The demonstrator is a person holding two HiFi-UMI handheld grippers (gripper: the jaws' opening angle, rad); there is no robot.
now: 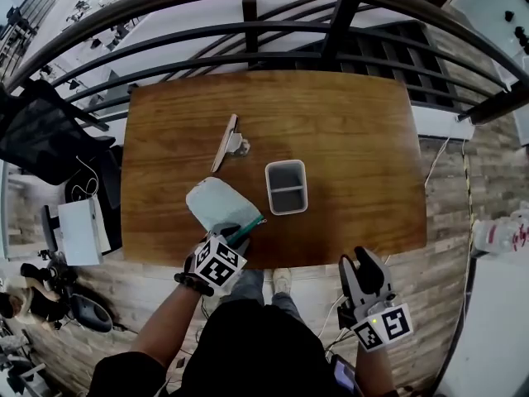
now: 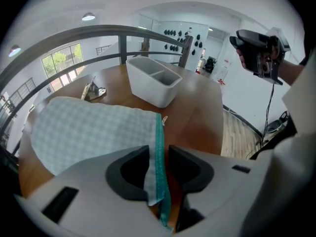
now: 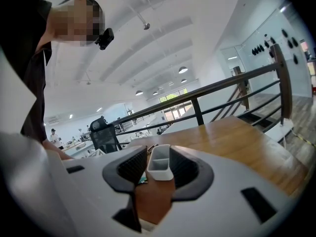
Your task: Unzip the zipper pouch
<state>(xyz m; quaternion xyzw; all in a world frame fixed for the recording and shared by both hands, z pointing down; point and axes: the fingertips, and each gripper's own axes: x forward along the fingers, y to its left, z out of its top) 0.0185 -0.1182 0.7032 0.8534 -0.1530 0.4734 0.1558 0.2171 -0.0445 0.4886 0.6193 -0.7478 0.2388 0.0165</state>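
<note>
- Currently my left gripper (image 2: 158,151) is straddling the pouch (image 2: 94,127) at the near end of its zipper (image 2: 158,132). The jaws are standing part-closed: the left pad is touching fabric and a sliver of gap is showing at the right pad, so I'm not counting it as a clamp.
- The pouch is lying flat on the table (image 1: 347,139) near the front edge, with the bin (image 1: 286,187) just beside it.
- My right gripper (image 3: 158,168) is hanging off the table's front edge, well apart from the pouch. Its jaws are standing apart with nothing between them.
- Risk: I'm biting only a corner. If the pads aren't seating on both layers, the pouch is going to slide out once the pull gets tugged.
- Risk: I'm sitting on the zipper line itself. Squeezing there is likely blocking the slider's last stretch and leaving the pouch half open.
- Risk: a small pale tab (image 2: 163,119), probably the pull, is sitting at the zipper's far end. It's tiny, so the right jaws are likely catching fabric or missing it.
- Risk: tugging toward me with the pouch this near the edge is risking dragging it off the table.
- Risk: bringing the right gripper in past the bin is risking a knock.
</note>
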